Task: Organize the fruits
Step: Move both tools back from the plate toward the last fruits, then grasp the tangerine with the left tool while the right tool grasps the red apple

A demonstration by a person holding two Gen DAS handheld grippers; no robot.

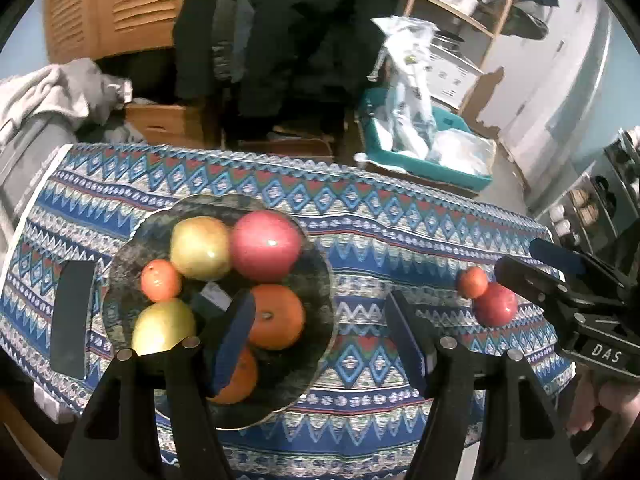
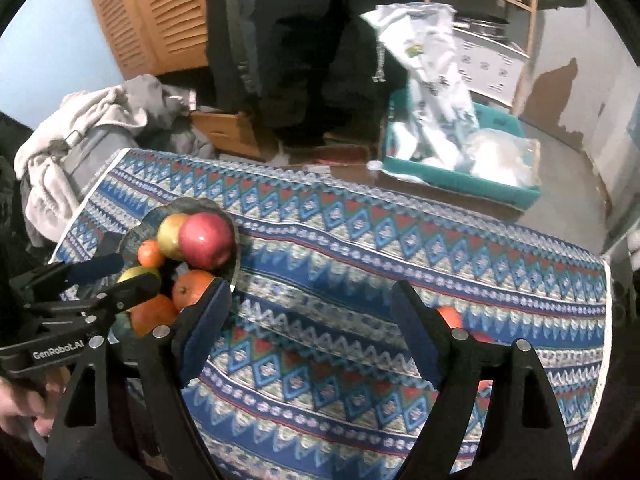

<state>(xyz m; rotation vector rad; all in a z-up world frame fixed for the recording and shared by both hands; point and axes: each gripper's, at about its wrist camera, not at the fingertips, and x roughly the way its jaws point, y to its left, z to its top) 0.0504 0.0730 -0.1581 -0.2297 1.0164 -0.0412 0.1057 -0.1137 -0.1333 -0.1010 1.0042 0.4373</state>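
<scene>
A dark glass plate (image 1: pixel 316 276) on the patterned tablecloth holds a red apple (image 1: pixel 266 246), two yellow apples (image 1: pixel 200 247), a small mandarin (image 1: pixel 161 280) and two oranges (image 1: pixel 278 316). My left gripper (image 1: pixel 320 344) is open and empty, its left finger over the plate. A small mandarin (image 1: pixel 473 281) and a small red apple (image 1: pixel 496 304) lie on the cloth at right, next to my right gripper (image 1: pixel 532 264). In the right wrist view my right gripper (image 2: pixel 310 340) is open and empty; the loose mandarin (image 2: pixel 450 316) peeks behind its right finger. The plate (image 2: pixel 236 256) is at left.
A black flat object (image 1: pixel 72 312) lies on the cloth left of the plate. Behind the table stand a teal bin (image 1: pixel 424 160) with plastic bags, cardboard boxes (image 1: pixel 168 120), grey clothing (image 1: pixel 52 96) and a wooden shelf (image 1: pixel 480 8).
</scene>
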